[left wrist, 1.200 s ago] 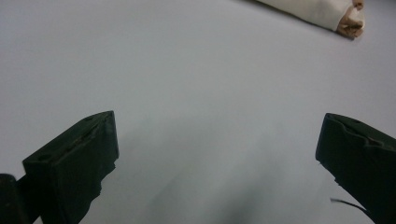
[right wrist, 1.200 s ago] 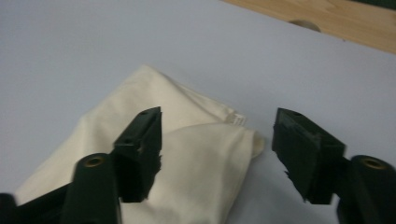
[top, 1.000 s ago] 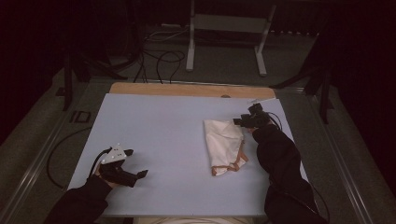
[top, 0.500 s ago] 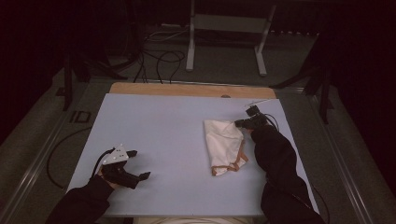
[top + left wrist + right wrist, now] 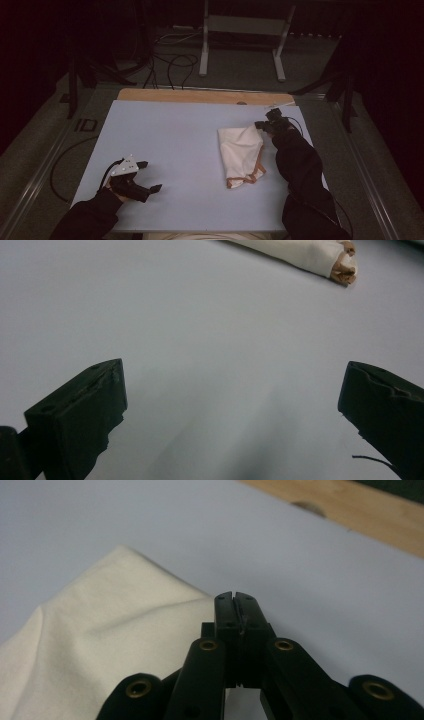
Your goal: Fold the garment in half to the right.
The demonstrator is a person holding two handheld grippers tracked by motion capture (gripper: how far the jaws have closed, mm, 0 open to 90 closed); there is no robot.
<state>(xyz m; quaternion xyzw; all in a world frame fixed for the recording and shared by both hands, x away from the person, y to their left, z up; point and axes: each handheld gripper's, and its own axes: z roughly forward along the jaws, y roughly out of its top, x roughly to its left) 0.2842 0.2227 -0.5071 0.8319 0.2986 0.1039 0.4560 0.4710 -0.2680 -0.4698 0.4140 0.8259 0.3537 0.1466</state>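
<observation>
A cream cloth (image 5: 240, 152) with tan-edged trim lies folded on the pale blue mat (image 5: 175, 135), right of centre. My right gripper (image 5: 261, 126) is at the cloth's far right corner. In the right gripper view the right gripper (image 5: 235, 597) has its jaws pressed together, with the edge of the cloth (image 5: 100, 640) running into them and tented up. My left gripper (image 5: 150, 176) rests open near the front left of the mat, with nothing between its fingers. The left gripper view looks past the left gripper (image 5: 232, 405) to the cloth (image 5: 300, 252) far off.
A bare strip of wooden tabletop (image 5: 200, 95) runs along the mat's far edge. Behind the table are cables (image 5: 170, 60) on the floor and a metal stand (image 5: 245, 30). Dark stand legs (image 5: 345, 90) are to the right.
The right gripper's jaws have closed on the far right corner of the cloth, and that corner now stands a little raised. The left gripper has stayed where it was.
</observation>
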